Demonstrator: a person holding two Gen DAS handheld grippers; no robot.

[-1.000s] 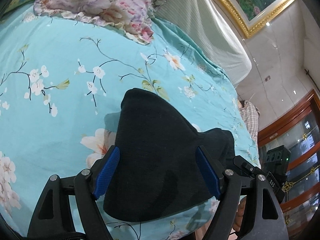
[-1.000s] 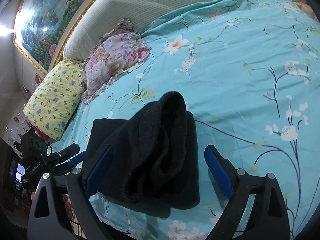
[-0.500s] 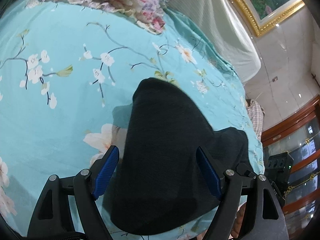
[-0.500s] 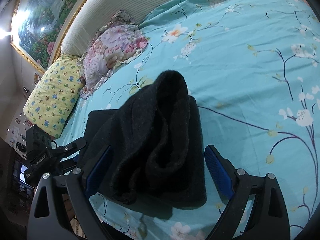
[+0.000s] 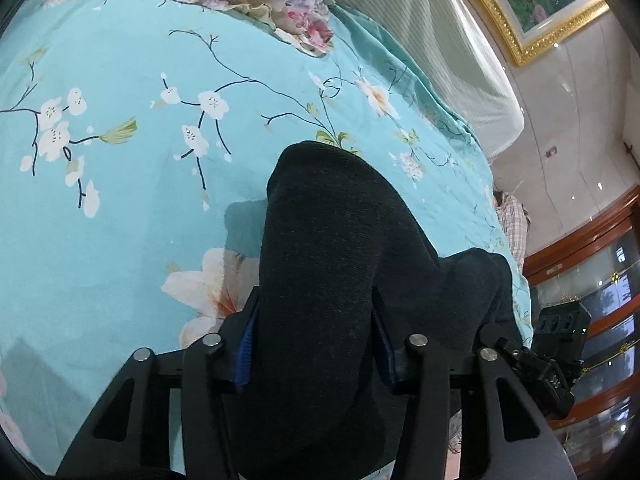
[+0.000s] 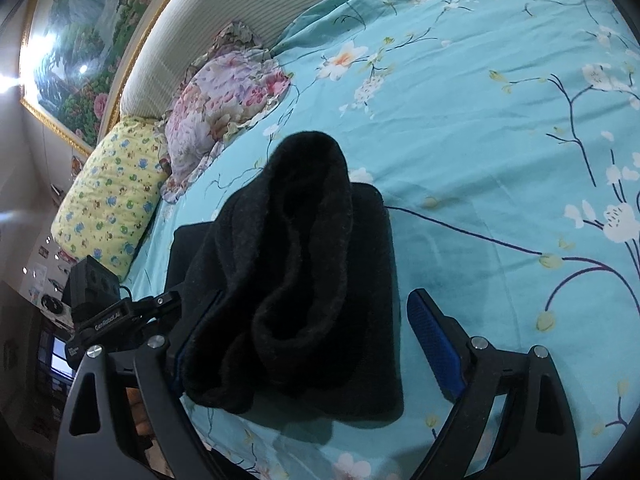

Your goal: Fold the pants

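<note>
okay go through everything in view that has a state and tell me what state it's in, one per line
black pants: bunched, partly folded, on the bed
left hand-held gripper: shut on the black pants
right hand-held gripper: open, fingers either side of the pants
floral bedsheet: spread out
yellow pillow: lying by the headboard

The left gripper (image 5: 316, 344) has pinched in on the raised fold of the black pants (image 5: 332, 264), now filling the frame's lower middle
</note>
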